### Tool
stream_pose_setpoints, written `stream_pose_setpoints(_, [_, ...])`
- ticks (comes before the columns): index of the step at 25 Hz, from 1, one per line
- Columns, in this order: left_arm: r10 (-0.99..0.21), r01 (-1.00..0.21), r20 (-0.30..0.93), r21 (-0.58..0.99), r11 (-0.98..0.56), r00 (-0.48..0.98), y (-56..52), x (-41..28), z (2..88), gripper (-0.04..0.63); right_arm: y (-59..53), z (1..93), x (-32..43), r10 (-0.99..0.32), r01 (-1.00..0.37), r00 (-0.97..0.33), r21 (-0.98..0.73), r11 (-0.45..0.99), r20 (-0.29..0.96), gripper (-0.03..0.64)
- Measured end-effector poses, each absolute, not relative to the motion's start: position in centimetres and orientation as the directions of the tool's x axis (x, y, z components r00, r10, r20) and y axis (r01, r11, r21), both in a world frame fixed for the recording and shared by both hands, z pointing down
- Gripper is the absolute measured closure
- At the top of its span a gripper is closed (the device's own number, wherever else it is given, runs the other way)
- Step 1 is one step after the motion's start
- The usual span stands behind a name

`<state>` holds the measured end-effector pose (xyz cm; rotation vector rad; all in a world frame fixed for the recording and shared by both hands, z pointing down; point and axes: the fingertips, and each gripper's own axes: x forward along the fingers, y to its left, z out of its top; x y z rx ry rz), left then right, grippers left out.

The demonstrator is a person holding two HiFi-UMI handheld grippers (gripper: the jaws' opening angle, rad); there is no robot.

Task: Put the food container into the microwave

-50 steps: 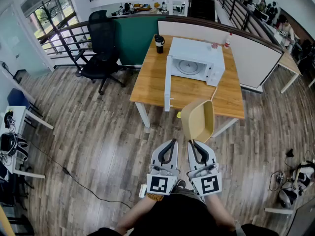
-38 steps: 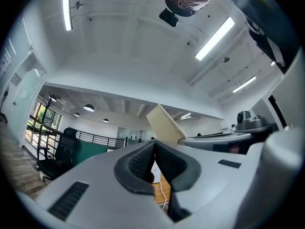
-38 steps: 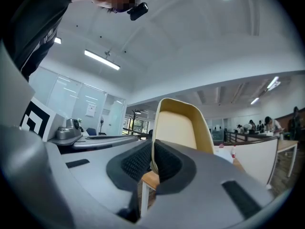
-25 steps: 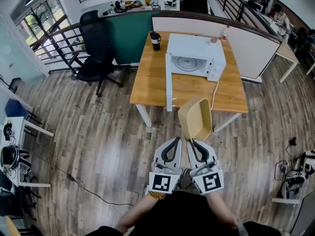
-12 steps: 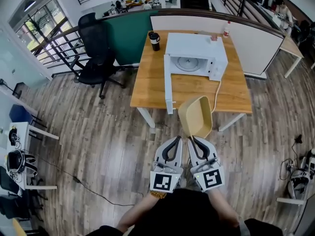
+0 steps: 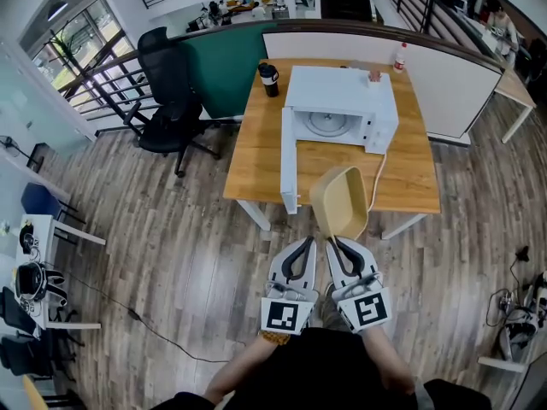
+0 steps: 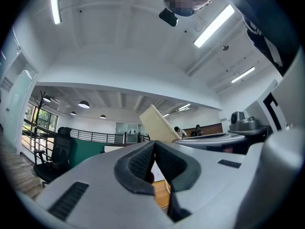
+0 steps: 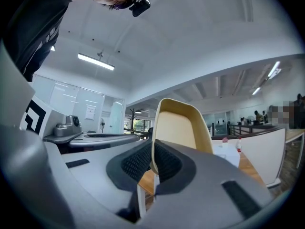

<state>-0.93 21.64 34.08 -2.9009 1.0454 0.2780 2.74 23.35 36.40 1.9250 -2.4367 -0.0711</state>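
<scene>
Beige and tipped up on edge, the food container is pinched by its near rim in the right tongs. The left tongs just beside them are closed on nothing. Farther off, the wooden worktop and the white microwave, its door swung open, sit nearer than a moment ago, so the approach seems under way, with the container well short of the cavity.

It was an open-plan office: a black swivel chair, wooden table, low partitions, and railed mezzanine desks.
</scene>
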Motion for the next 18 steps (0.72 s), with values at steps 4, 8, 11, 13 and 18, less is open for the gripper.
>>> stream_pose_setpoints(4, [-0.636, -0.644, -0.176, 0.018, -0.765, 0.751, 20.2, 1.1, 34.1, 0.574, 21.8, 35.7, 4.7, -0.970, -0.969, -0.240, 0.063, 0.238, -0.028, 0.591])
stream_pose_setpoints(8, [-0.641, -0.650, -0.177, 0.011, -0.760, 0.747, 18.9, 3.4, 33.9, 0.574, 20.6, 36.1, 6.9, -0.968, -0.966, -0.253, 0.050, 0.252, -0.001, 0.591])
stream_pose_setpoints(11, [-0.645, -0.654, -0.175, 0.008, -0.756, 0.744, 18.1, 5.1, 34.0, 0.574, 19.6, 36.0, 8.6, -0.966, -0.966, -0.257, 0.046, 0.256, -0.022, 0.592])
stream_pose_setpoints(13, [-0.650, -0.659, -0.170, 0.006, -0.752, 0.740, 17.6, 6.1, 34.0, 0.574, 19.2, 36.2, 9.5, -0.964, -0.963, -0.267, 0.042, 0.266, -0.019, 0.591])
stream_pose_setpoints(18, [-0.664, -0.671, -0.155, 0.010, -0.742, 0.732, 16.5, 8.8, 33.9, 0.574, 18.2, 36.0, 12.1, -0.959, -0.959, -0.283, 0.030, 0.283, -0.025, 0.591])
